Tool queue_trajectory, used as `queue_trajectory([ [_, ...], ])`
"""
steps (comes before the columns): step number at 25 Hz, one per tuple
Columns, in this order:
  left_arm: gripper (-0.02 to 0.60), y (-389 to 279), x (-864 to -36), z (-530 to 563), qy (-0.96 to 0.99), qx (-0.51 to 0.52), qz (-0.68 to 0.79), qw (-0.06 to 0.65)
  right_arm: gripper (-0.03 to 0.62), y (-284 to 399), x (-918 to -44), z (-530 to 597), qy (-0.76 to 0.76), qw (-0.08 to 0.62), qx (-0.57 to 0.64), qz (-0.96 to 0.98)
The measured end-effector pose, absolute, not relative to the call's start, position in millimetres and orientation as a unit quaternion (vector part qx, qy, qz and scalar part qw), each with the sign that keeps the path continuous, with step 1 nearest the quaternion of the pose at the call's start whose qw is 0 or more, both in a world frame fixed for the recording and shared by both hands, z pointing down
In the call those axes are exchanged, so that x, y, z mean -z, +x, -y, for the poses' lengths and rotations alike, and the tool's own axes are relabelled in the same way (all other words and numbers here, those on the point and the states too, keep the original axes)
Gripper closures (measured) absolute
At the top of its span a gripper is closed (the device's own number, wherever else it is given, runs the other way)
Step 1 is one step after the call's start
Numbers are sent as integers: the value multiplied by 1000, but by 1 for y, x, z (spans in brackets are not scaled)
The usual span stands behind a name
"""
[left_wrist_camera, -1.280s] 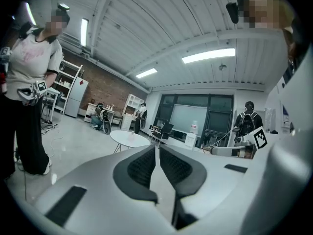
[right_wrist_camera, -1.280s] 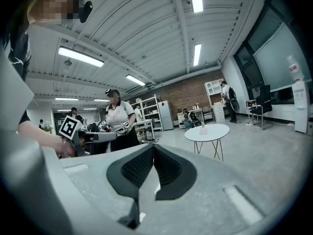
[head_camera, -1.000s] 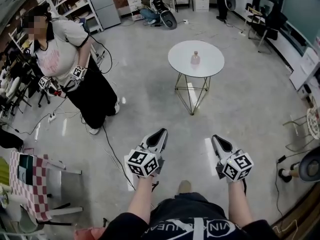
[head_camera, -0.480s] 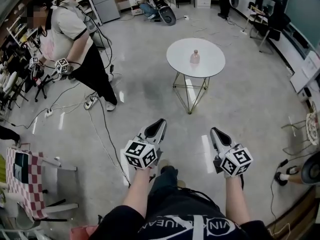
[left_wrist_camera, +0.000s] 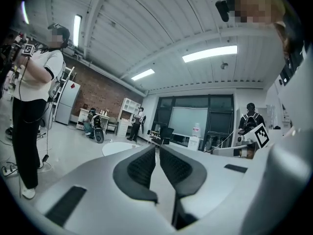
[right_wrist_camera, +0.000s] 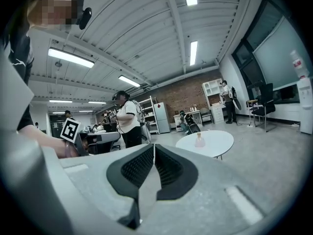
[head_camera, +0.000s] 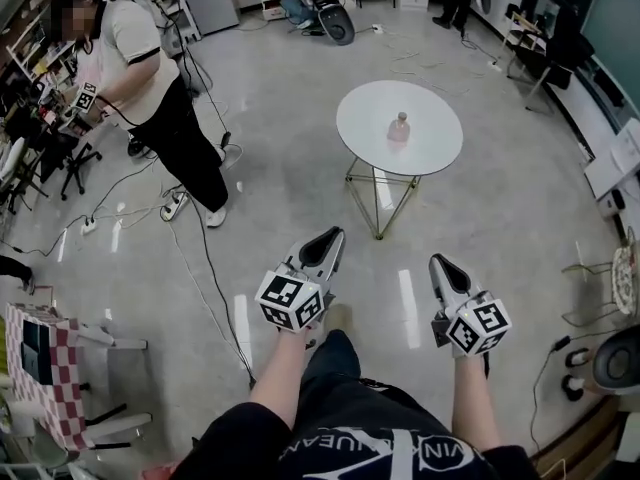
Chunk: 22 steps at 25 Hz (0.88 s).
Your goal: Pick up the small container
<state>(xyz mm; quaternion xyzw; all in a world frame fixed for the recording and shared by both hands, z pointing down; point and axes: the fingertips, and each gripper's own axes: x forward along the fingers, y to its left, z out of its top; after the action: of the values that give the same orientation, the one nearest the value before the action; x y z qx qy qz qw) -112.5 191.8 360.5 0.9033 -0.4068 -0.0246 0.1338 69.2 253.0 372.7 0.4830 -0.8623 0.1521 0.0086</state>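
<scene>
Small container [head_camera: 399, 128] upright at centre of far round white table [head_camera: 440, 156], well apart from left gripper [head_camera: 328, 240] and right gripper [head_camera: 439, 264], both closed, empty; likely light, stiff, tippy, so grip its body below the neck.

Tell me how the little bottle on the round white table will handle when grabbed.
The bottle looks small and see-through pinkish, so it is probably light. It stands upright, taller than wide, alone on the round table, so a high nudge might tip it. It shows too small to judge how slippery it is.
</scene>
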Motion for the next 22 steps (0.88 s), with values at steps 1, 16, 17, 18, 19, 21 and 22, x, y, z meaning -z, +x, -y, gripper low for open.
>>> queue_trajectory([
  [1,551,-114,-362,-180,904,23,405,136,586,67,-375,-241,484,8,-155,861],
  [16,551,-111,-385,-31,918,8,361,167,586,59,-403,-115,509,25,-194,838],
  [17,551,-110,-389,-25,919,6,356,170,586,58,-406,-109,512,26,-196,836],
  [18,551,-109,-392,-19,920,3,350,173,586,59,-409,-105,517,24,-199,832],
  [19,551,-108,-396,-14,922,0,345,175,586,59,-411,-101,523,21,-203,828],
  [21,551,-107,-402,-3,924,-5,338,178,586,59,-415,-91,530,10,-211,821],
  [22,551,-107,-405,2,924,-6,337,180,586,58,-416,-86,531,7,-214,820],
])
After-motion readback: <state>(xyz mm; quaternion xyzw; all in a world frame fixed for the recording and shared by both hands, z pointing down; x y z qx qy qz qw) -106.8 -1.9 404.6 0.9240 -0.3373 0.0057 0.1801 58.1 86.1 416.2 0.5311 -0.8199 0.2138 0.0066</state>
